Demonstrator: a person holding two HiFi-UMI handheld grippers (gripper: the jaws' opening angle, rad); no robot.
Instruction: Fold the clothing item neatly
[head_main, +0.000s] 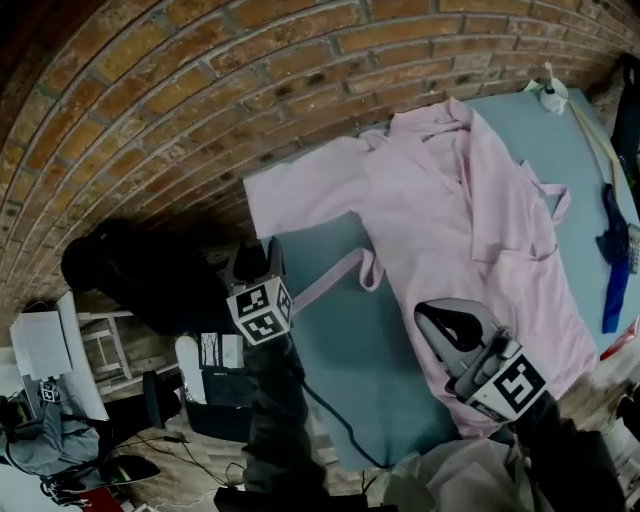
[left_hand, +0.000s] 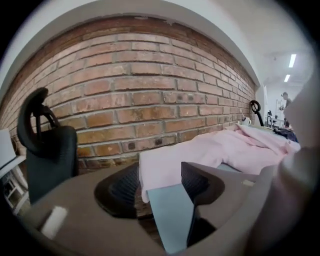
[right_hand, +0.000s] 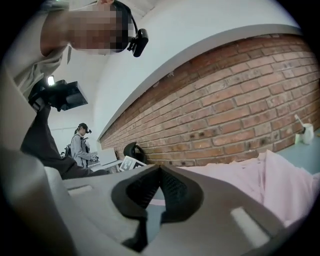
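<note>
A pale pink robe (head_main: 470, 210) lies spread on the blue-grey table (head_main: 370, 340), one sleeve (head_main: 300, 190) reaching left and a belt strip (head_main: 335, 275) trailing below it. My left gripper (head_main: 250, 262) hovers at the table's left edge near the belt. In the left gripper view the left gripper (left_hand: 160, 182) is open, nothing between its jaws, and the robe's sleeve (left_hand: 215, 150) lies just beyond over the table corner (left_hand: 170, 210). My right gripper (head_main: 445, 325) hangs over the robe's near hem. It is shut and empty (right_hand: 160, 187), with pink cloth (right_hand: 280, 190) behind it.
A brick wall runs along the table's far side. A black office chair (head_main: 110, 265) stands left of the table. A white cup (head_main: 553, 95) sits at the far corner, and a blue item (head_main: 612, 260) at the right edge. White cloth (head_main: 450, 480) lies near me.
</note>
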